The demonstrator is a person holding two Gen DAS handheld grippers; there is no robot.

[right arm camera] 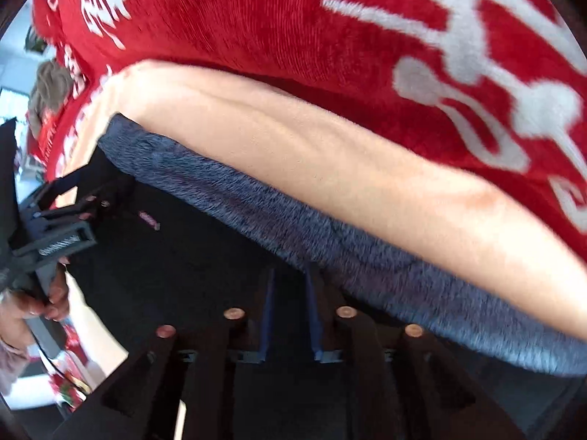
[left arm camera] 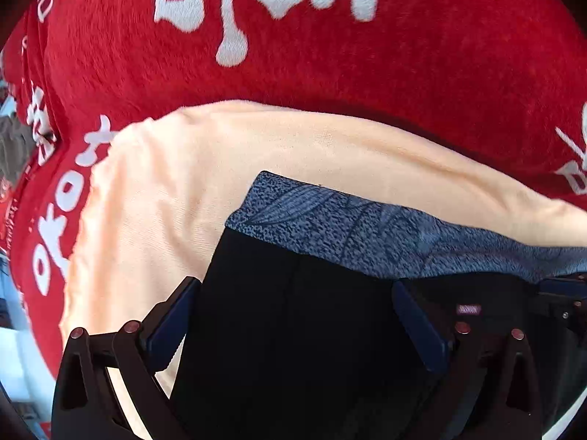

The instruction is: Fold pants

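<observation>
Black pants [left arm camera: 293, 311] with a speckled blue-grey waistband [left arm camera: 348, 223] lie on a peach cloth [left arm camera: 176, 168] over a red blanket. My left gripper [left arm camera: 293, 293] is open, its fingers [left arm camera: 172, 315] spread either side of the black fabric just below the waistband. In the right wrist view the pants [right arm camera: 190, 256] and waistband [right arm camera: 330, 242] fill the lower half. My right gripper [right arm camera: 290, 286] has its jaws close together with a narrow gap over the black fabric at the waistband's edge; whether cloth is pinched cannot be told. The left gripper [right arm camera: 73, 205] shows at the left.
A red fleece blanket [left arm camera: 330, 84] with white lettering covers the surface, also in the right wrist view [right arm camera: 275, 25]. The peach cloth [right arm camera: 330, 154] lies between blanket and pants. A hand [right arm camera: 40, 304] holds the left gripper. Room clutter shows at the far left edge.
</observation>
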